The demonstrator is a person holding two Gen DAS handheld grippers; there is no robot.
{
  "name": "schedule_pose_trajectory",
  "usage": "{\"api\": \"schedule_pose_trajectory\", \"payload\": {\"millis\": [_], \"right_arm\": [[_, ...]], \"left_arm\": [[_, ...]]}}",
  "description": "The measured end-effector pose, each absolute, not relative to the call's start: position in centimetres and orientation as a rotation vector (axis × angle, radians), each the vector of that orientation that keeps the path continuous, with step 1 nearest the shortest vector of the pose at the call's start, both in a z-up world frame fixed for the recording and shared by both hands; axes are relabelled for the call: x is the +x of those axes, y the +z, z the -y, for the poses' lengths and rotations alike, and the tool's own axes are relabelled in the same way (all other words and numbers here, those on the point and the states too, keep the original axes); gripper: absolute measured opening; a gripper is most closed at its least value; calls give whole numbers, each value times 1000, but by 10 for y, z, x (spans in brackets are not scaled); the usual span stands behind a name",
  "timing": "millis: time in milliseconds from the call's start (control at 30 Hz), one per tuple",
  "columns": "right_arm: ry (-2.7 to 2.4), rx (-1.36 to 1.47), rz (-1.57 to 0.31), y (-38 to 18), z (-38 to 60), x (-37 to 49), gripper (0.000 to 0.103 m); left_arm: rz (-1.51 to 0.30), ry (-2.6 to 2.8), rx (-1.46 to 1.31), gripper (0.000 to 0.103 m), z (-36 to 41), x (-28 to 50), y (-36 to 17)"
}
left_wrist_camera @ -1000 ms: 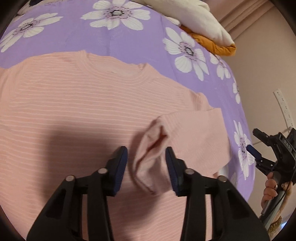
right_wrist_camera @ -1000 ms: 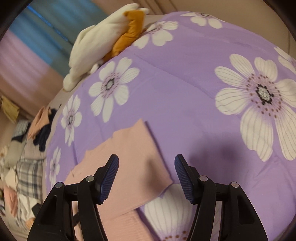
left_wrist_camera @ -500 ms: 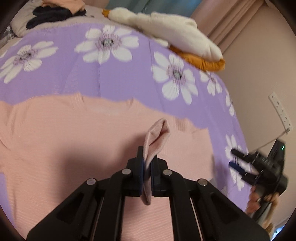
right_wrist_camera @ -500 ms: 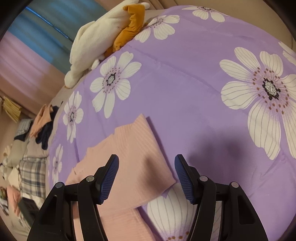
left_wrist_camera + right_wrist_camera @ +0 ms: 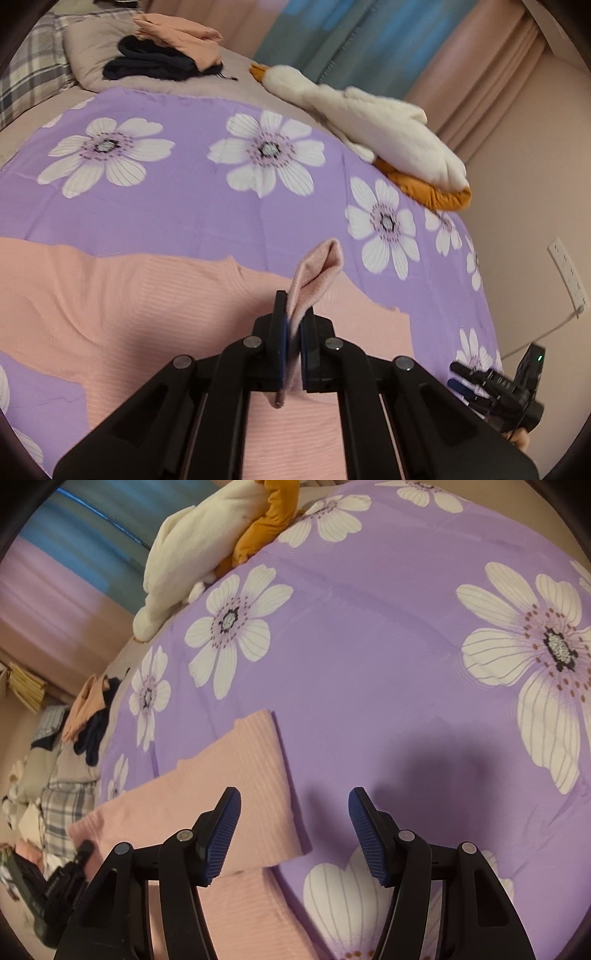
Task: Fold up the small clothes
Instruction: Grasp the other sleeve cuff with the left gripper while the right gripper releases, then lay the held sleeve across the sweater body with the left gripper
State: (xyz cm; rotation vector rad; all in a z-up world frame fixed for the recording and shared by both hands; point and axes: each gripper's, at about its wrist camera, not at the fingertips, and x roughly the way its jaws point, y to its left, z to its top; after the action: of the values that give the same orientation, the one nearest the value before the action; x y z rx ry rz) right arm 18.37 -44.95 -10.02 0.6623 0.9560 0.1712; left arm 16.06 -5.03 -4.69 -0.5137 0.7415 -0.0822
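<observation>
A pink ribbed sweater (image 5: 122, 302) lies spread on the purple flowered bedspread (image 5: 184, 206). My left gripper (image 5: 291, 332) is shut on the sweater's sleeve cuff (image 5: 317, 266), which stands up from the jaws as a folded loop above the garment. In the right wrist view the sweater (image 5: 236, 790) shows with a sleeve folded across it. My right gripper (image 5: 293, 834) hangs open over the sweater's right edge and the bedspread (image 5: 388, 657), with nothing between its fingers. The left gripper (image 5: 79, 853) shows dark at that view's lower left; the right gripper (image 5: 458, 376) shows at the left wrist view's lower right.
A white and orange plush duck (image 5: 373, 125) lies at the bed's far right corner. Folded peach and dark clothes (image 5: 166, 51) sit on a pillow at the head, beside a plaid pillow (image 5: 26, 70). A wall with an outlet (image 5: 569, 273) borders the right side.
My left gripper closed on the sleeve cuff and lifted it up and back, so more of the bed's far end shows. The right gripper stayed open and nearly still.
</observation>
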Motion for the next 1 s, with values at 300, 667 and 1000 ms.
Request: {"api": "schedule_pose_trajectory", "payload": {"millis": [300,667,1000], "right_arm": [[229,621,-1001,-110,422,193,63],[327,560,-1050,-122,378,204,54],[336,493,-1084,-134,356,208,41]], "left_arm": [[-714,6,-529,4,14,156,-42],[-742,93,-545,4,-21,153,-60],[-797,176,-583,5,-51,146,-86]]}}
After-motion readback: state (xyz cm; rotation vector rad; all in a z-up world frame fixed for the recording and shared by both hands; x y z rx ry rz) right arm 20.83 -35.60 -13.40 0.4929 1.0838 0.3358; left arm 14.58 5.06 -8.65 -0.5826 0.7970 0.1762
